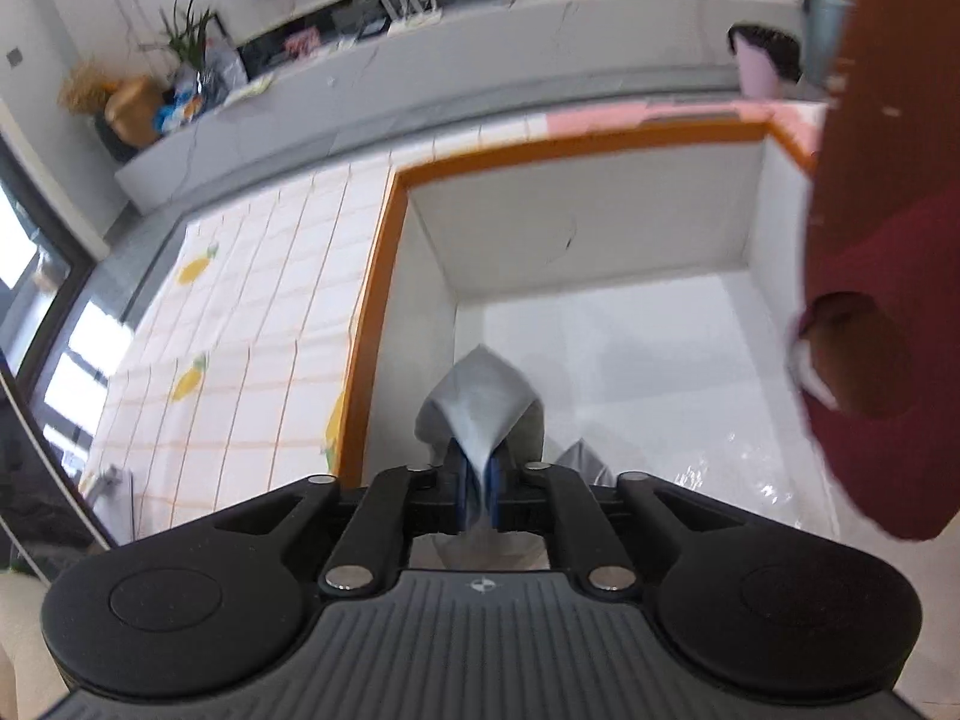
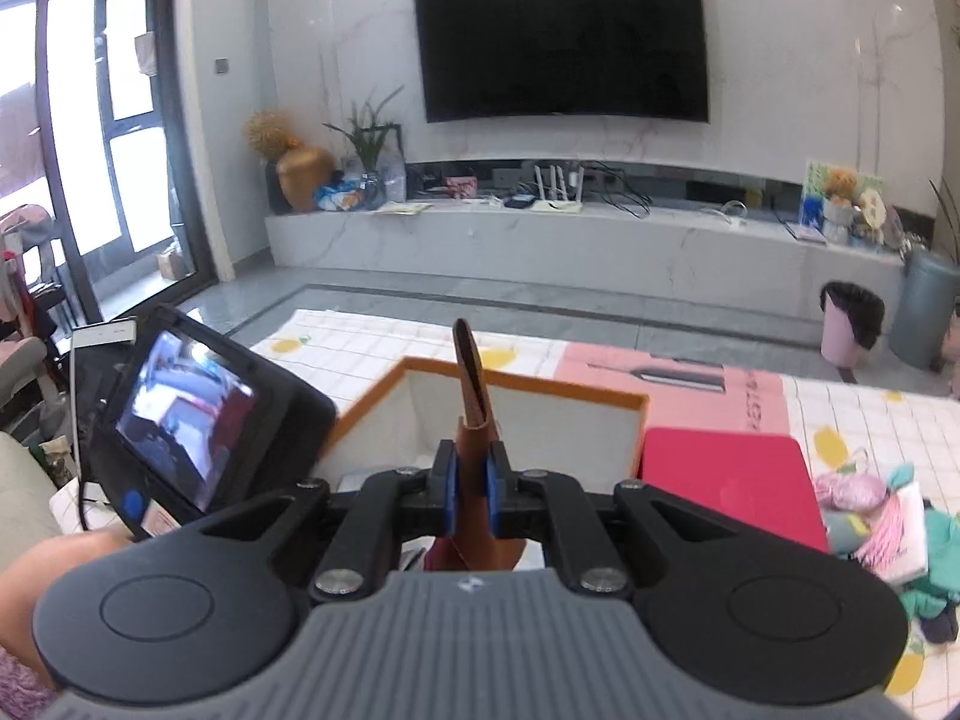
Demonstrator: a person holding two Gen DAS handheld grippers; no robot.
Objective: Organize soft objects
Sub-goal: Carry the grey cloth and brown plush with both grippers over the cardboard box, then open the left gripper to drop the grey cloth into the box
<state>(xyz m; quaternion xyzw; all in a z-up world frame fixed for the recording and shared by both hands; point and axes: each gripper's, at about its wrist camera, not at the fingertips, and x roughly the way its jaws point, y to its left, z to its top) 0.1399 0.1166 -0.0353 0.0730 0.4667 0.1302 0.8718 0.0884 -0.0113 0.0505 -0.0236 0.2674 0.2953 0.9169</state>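
Soft objects here are two cloths, one in each gripper, above a white box with an orange rim point(image 1: 384, 252). That box stands on a checked mat with lemon prints point(image 1: 252, 312), which covers the floor in front of a long grey TV bench point(image 2: 540, 240) below a wall-mounted screen point(image 2: 564, 39).

Next in size, the box interior point(image 1: 630, 360) shows only its bare white bottom and walls. A red lid or flat panel point(image 2: 726, 486) lies just beside the box's right edge, and a heap of pink and teal soft items point(image 2: 900, 534) sits on the mat beyond it, near the mat's right edge.

Over the box's right side hangs a dark red and brown cloth point(image 1: 888, 300); in the right wrist view it is the brown fabric point(image 2: 474, 420) pinched between the blue pads of the right gripper point(image 2: 474, 486), whose jaws are nearly closed on it.

Smallest, a pale grey cloth point(image 1: 480, 402) sits folded between the pads of the left gripper point(image 1: 477, 480), over the box's near-left corner; those jaws stand only a little apart with the cloth between them.
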